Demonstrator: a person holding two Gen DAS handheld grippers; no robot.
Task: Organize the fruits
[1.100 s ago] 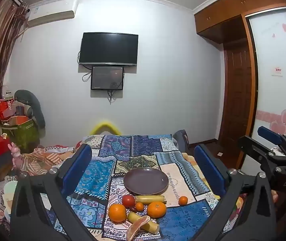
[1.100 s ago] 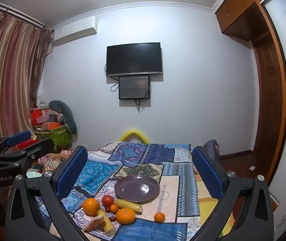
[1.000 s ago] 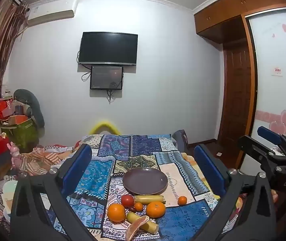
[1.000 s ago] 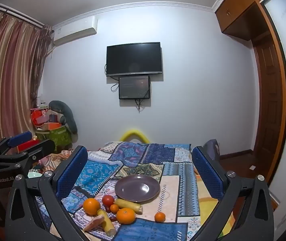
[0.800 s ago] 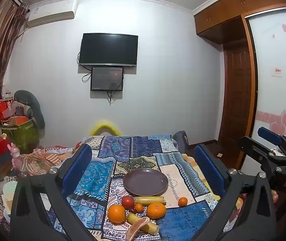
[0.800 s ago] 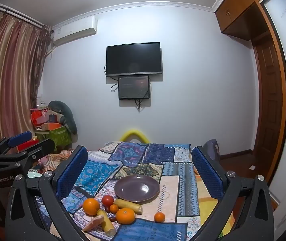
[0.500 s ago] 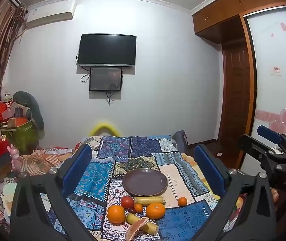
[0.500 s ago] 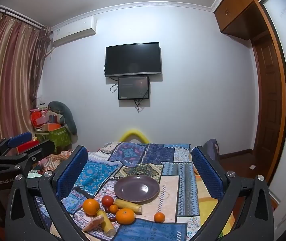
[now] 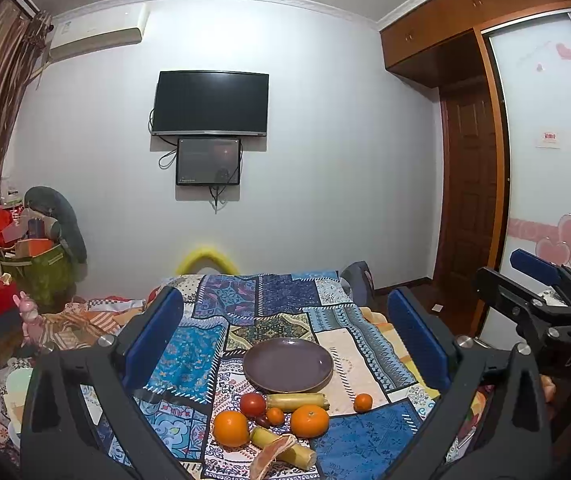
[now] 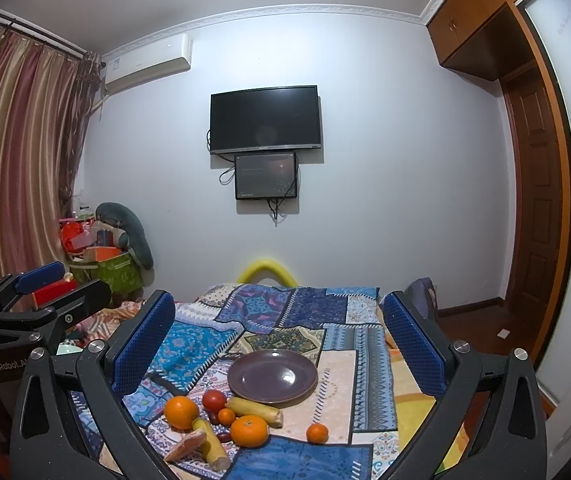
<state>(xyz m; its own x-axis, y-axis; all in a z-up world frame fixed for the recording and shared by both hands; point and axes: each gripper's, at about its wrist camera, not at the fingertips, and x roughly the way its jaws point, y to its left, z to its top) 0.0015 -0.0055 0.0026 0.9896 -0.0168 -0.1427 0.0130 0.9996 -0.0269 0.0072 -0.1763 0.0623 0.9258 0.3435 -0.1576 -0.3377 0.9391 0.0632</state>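
With both the left gripper (image 9: 285,340) and right gripper (image 10: 279,338) held high, jaws wide and empty, the fruits (image 10: 221,416) lie bunched just before the empty plate (image 10: 272,377), so a grab may nudge neighbours rolling across the soft quilt (image 10: 361,376).

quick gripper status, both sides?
Left gripper: open, holding nothing, above the patchwork cloth.
Right gripper: open, holding nothing; the fruit by the purple plate is untouched.

Plate (image 9: 287,364) bare, reachable from above; fruit cluster (image 9: 271,416) crowds its near edge.
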